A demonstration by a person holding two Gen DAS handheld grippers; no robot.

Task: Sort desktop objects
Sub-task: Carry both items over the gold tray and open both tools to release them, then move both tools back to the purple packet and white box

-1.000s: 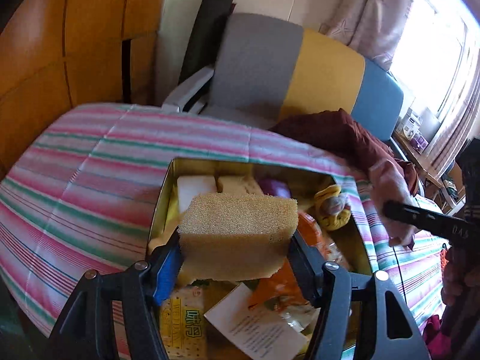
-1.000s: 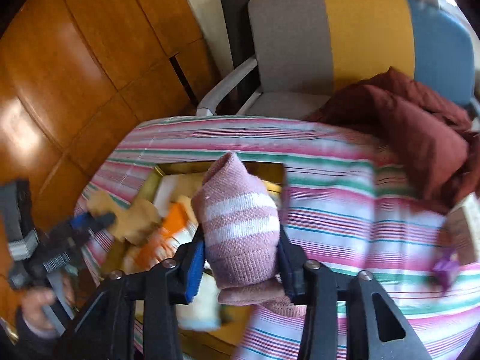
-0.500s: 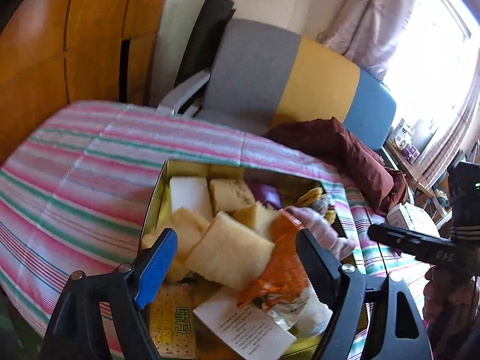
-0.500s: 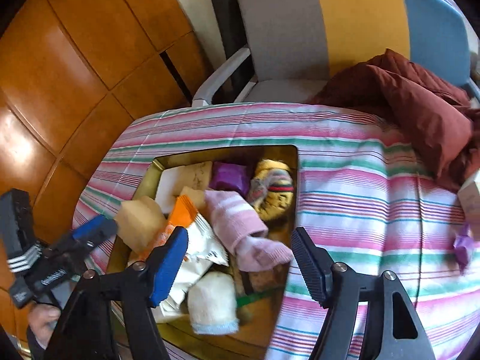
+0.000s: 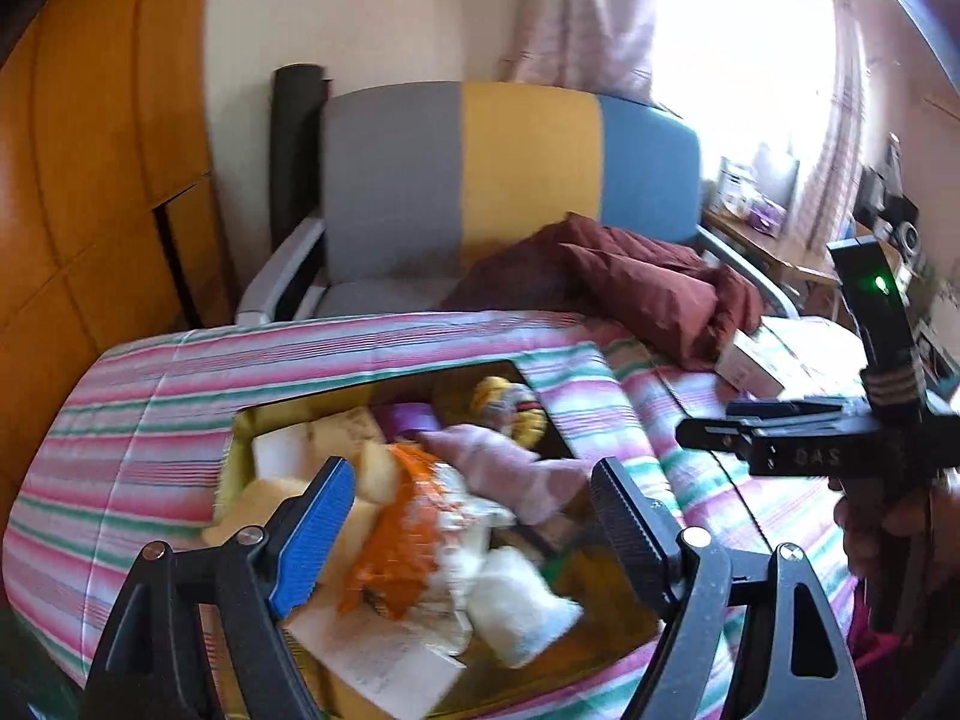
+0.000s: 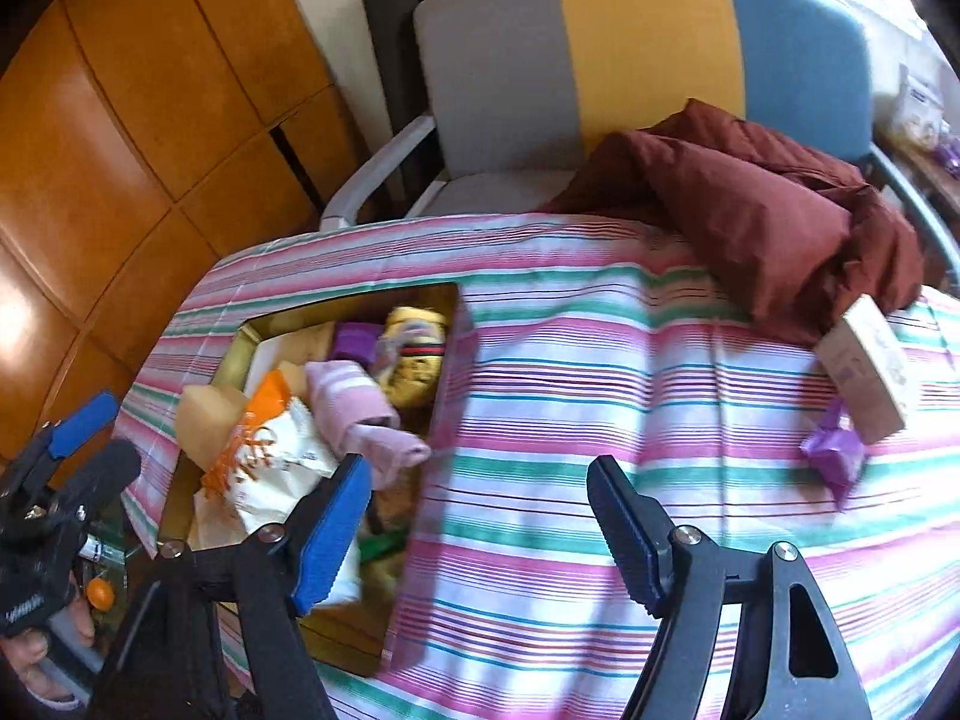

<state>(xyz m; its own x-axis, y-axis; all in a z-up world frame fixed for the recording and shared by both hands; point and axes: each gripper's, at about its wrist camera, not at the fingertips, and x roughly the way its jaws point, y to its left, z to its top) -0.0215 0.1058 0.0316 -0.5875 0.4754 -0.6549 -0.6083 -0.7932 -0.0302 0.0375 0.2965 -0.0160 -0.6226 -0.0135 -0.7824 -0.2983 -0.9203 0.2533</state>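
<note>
A gold box (image 5: 239, 427) (image 6: 255, 327) sunk in the striped cloth holds several sorted items. Among them are a pink striped sock (image 5: 498, 462) (image 6: 354, 414), a tan sponge (image 6: 207, 426) (image 5: 366, 471) and an orange-and-white snack bag (image 5: 396, 540) (image 6: 270, 450). My left gripper (image 5: 471, 474) hovers open over the box with nothing between its fingers. My right gripper (image 6: 480, 468) hangs over the box's right edge and the cloth; its jaws are opening and empty. A purple wrapped item (image 6: 834, 456) and a small cardboard box (image 6: 870, 372) lie at the cloth's right.
The striped cloth (image 6: 600, 360) covers the whole table. A maroon cloth bundle (image 6: 750, 210) lies at its far right edge, in front of a grey, yellow and blue chair (image 6: 600, 60). Wooden panelling (image 6: 120, 120) stands on the left.
The left gripper let go of the sponge and the right gripper let go of the pink sock; both now lie in the box. Both grippers opened wide and shifted rightward.
</note>
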